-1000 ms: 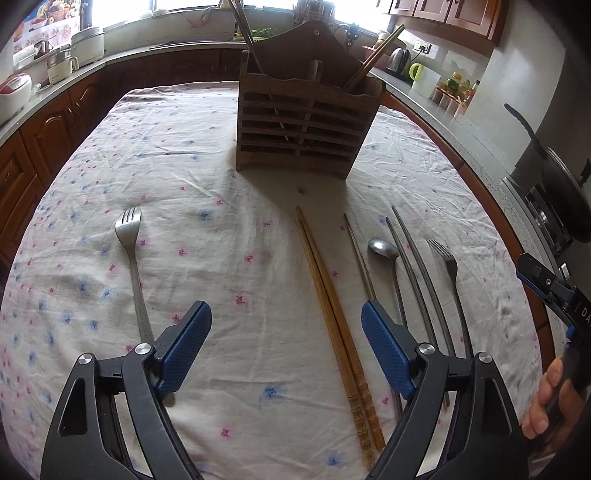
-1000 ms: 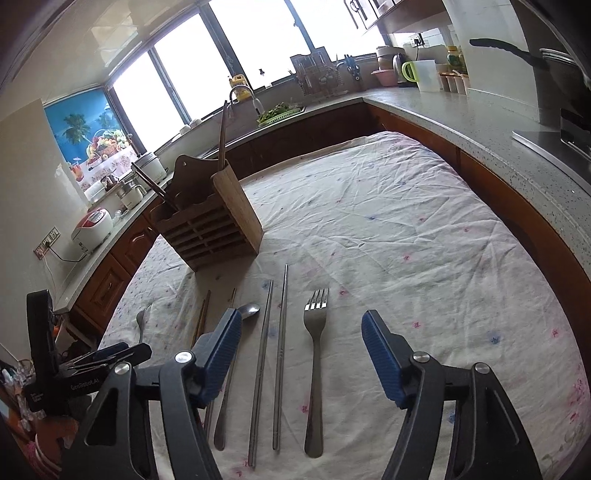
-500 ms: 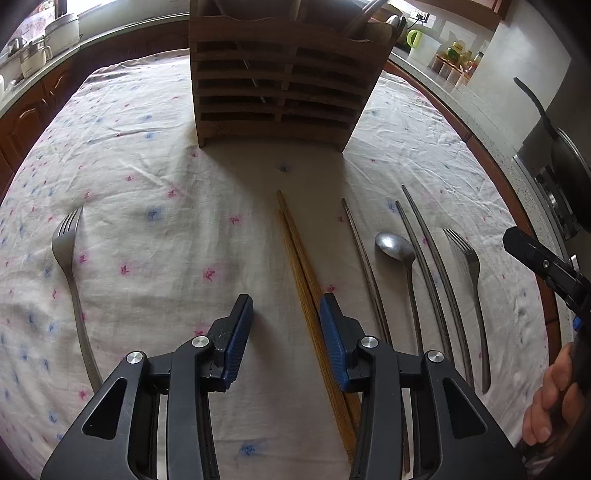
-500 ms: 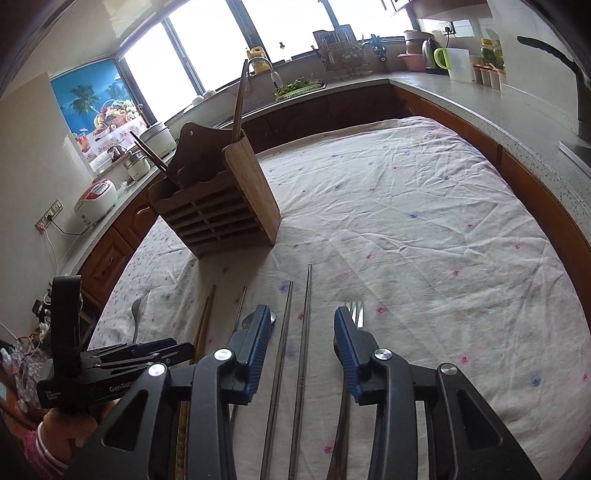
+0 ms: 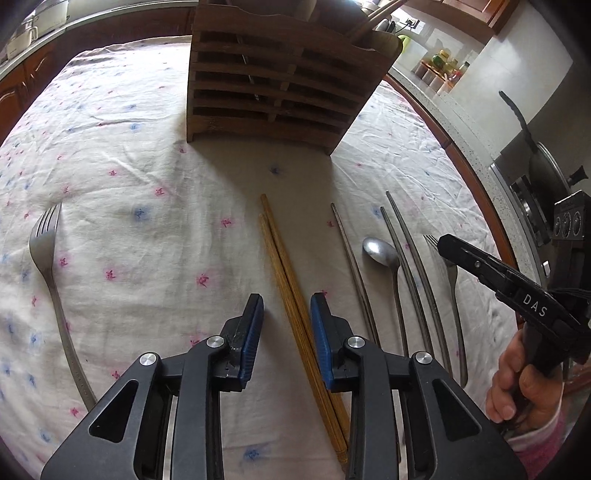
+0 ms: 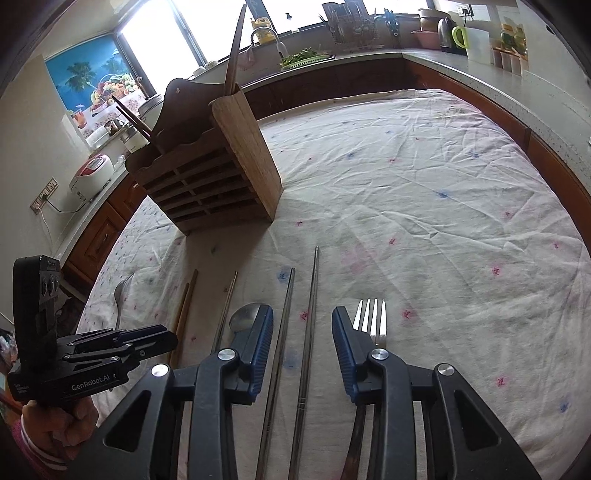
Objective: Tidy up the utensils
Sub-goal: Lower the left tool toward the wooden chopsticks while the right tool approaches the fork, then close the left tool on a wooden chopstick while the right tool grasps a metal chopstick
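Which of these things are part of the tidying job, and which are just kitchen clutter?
Job: wooden chopsticks, metal chopsticks, spoon, two forks, wooden holder.

Clutter: rice cooker, kettle, pan.

Bright daylight from blown-out windows (image 6: 159,40); sharp, fisheye-bent edges.

The left claw (image 5: 286,321) has blue ribbed pads on black arms, and the right claw (image 6: 302,334) is the same. Between the left claw's pads lie honey-brown wooden chopsticks (image 5: 286,280). Between the right claw's pads run grey steel chopsticks (image 6: 299,332). Beyond both claws stands a brown slatted holder (image 5: 280,85). Under them the bench cloth (image 6: 424,206) is off-white, dotted with small pink and blue flowers.
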